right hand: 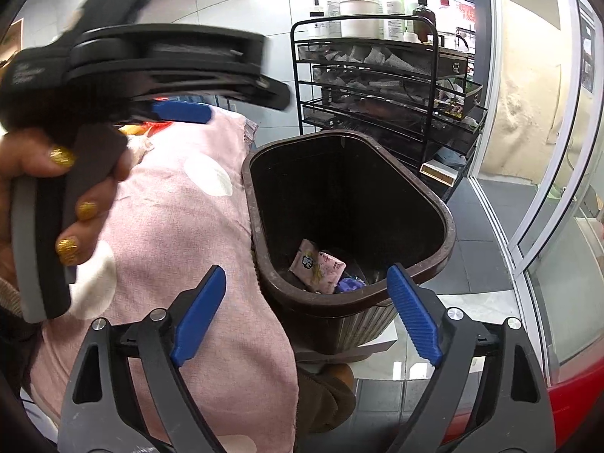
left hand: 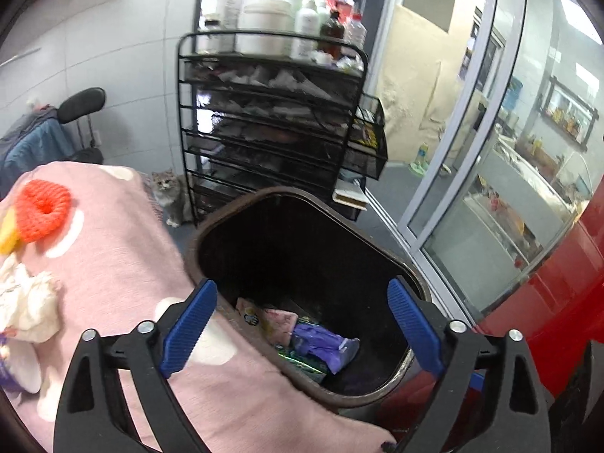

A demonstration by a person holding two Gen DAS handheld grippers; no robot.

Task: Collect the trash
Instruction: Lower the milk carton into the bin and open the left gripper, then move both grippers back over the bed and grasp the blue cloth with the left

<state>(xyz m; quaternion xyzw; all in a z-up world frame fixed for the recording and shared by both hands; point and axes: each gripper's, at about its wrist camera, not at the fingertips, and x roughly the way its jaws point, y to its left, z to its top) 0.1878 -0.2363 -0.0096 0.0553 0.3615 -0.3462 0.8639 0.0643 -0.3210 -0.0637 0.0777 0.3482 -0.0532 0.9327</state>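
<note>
A dark brown trash bin [left hand: 381, 253] stands beside a table covered with a pink polka-dot cloth [left hand: 124, 264]. Wrappers lie at its bottom: a pink packet [right hand: 319, 266] and a purple wrapper [left hand: 324, 341]. My left gripper [left hand: 302, 324] is open and empty, right above the bin's mouth. My right gripper [right hand: 305, 313] is open and empty, at the bin's near rim [right hand: 302, 298]. The left gripper also shows in the right wrist view [right hand: 181, 111], held by a hand over the cloth. Crumpled white paper [left hand: 26, 302] and a purple item [left hand: 7, 362] lie on the cloth at left.
An orange knitted ring [left hand: 43, 209] and a yellow object [left hand: 7, 232] lie on the cloth. A black wire rack [left hand: 271, 120] with bottles stands behind the bin. A grey cat [left hand: 170, 196] sits on the floor. Glass sliding doors [left hand: 472, 158] are at right, a red object [left hand: 558, 309] near right.
</note>
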